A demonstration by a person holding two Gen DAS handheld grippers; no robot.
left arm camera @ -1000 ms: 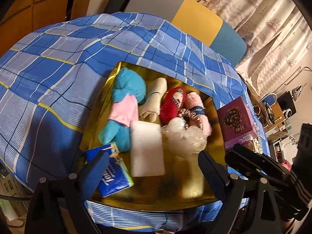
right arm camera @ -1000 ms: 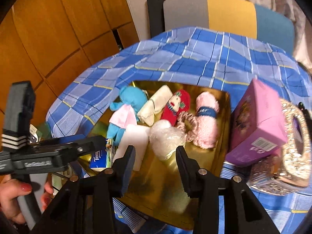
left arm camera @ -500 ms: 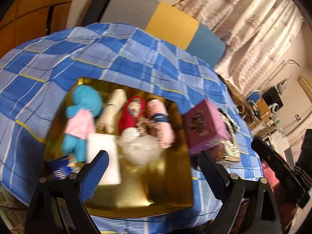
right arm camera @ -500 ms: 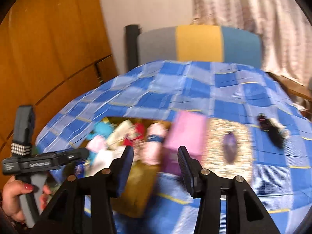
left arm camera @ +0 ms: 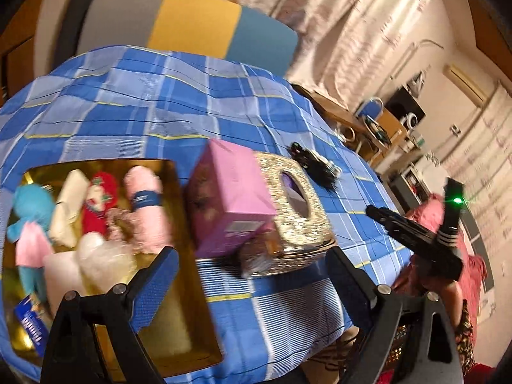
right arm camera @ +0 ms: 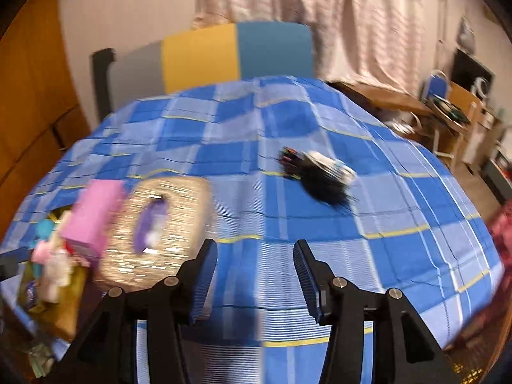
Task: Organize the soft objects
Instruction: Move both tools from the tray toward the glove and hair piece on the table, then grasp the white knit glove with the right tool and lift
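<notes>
Right tool (right arm camera: 254, 273) open, jaws just widening, nothing between them; black furry item (right arm camera: 320, 177) ahead on checked bench (right arm camera: 400, 224). Left tool (left arm camera: 252, 280) open, empty.

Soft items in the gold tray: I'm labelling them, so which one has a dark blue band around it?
The pink rolled towel, rightmost in the tray's back row beside the red plush; no other item there shows a band.

Warm dim light, probably motion-blurred
</notes>
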